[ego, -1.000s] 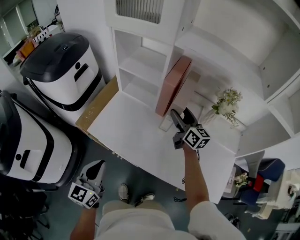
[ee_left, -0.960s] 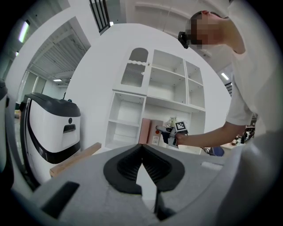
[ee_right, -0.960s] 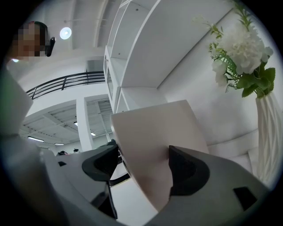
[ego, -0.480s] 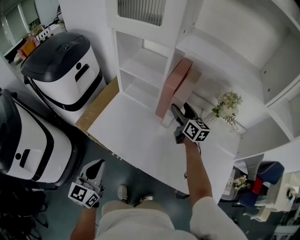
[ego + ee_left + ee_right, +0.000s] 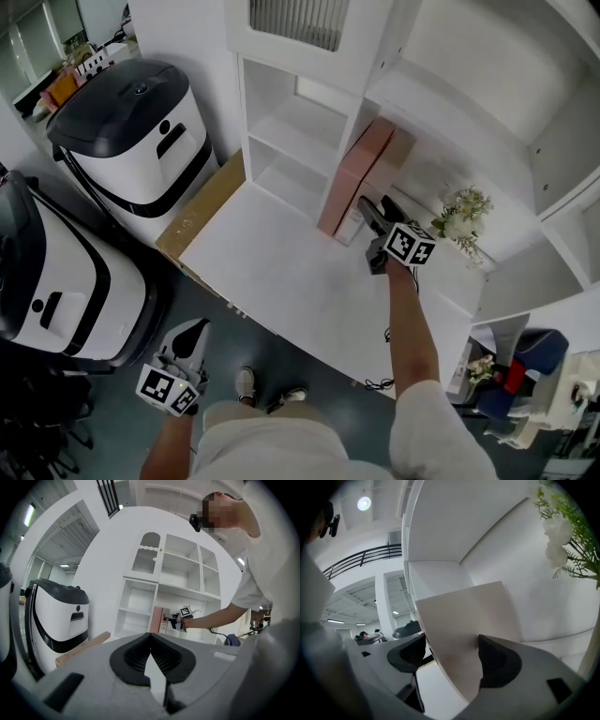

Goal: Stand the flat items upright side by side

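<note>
A pink flat box (image 5: 354, 178) stands upright on the white table (image 5: 272, 272), leaning on the shelf divider, with a tan box (image 5: 399, 150) behind it. Just right of the pink box, my right gripper (image 5: 373, 214) is shut on a white flat box (image 5: 349, 227). In the right gripper view that white box (image 5: 459, 620) sits tilted between both pads of the right gripper (image 5: 452, 651). My left gripper (image 5: 190, 339) hangs low over the floor by the person's left side, away from the table. Its jaws meet at the tips, with nothing in the left gripper (image 5: 150, 637).
A vase of white flowers (image 5: 461, 211) stands close to the right of the right gripper. The white shelf unit (image 5: 300, 122) rises behind the table. A wooden board (image 5: 202, 206) edges the table's left side. Two large white-and-black machines (image 5: 131, 131) (image 5: 56, 272) stand on the floor at left.
My right gripper has carried the white box farther back along the table, closer beside the pink box and the shelf. The left gripper has stayed where it was.
</note>
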A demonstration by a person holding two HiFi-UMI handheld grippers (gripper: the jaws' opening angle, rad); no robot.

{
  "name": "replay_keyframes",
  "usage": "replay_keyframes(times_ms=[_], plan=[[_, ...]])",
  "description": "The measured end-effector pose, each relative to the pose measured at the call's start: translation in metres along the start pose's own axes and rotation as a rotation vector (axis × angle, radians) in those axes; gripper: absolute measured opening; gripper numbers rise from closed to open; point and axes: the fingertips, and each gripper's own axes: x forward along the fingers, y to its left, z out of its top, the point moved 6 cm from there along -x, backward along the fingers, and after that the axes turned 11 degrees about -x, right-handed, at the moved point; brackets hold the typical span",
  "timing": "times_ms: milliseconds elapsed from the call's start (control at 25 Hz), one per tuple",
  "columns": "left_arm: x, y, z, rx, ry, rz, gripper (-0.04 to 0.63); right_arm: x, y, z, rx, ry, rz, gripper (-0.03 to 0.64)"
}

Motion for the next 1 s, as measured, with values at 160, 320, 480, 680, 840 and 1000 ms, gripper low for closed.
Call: replay_keyframes(times_ms=[160, 320, 480, 680, 840, 1000], plan=[[-0.003, 0.003, -0.001, 0.0, 0.001, 0.009, 0.012, 0.005, -0.003, 0.002, -0.013, 0.01, 0.012, 0.359], [-0.002, 0.002, 0.001, 0.003, 0.002, 0.001, 0.012, 0.002, -0.001, 0.002, -0.001, -0.003, -0.005, 0.362], [0.002, -0.003, 0.004, 0.01, -0.001, -0.02, 0.012, -0.002, -0.001, 0.003, 0.004, 0.035, -0.011, 0.37], [0.012, -0.011, 0.011, 0.022, -0.011, -0.065, 0.012, -0.019, 0.002, 0.014, -0.013, 0.026, -0.034, 0.368], [0.022, -0.018, 0.01, 0.019, -0.021, -0.105, 0.012, -0.045, 0.012, 0.015, -0.038, 0.019, -0.05, 0.324], [0.033, -0.029, 0.013, 0.024, -0.04, -0.163, 0.012, -0.08, 0.031, -0.007, -0.077, 0.085, -0.066, 0.302]])
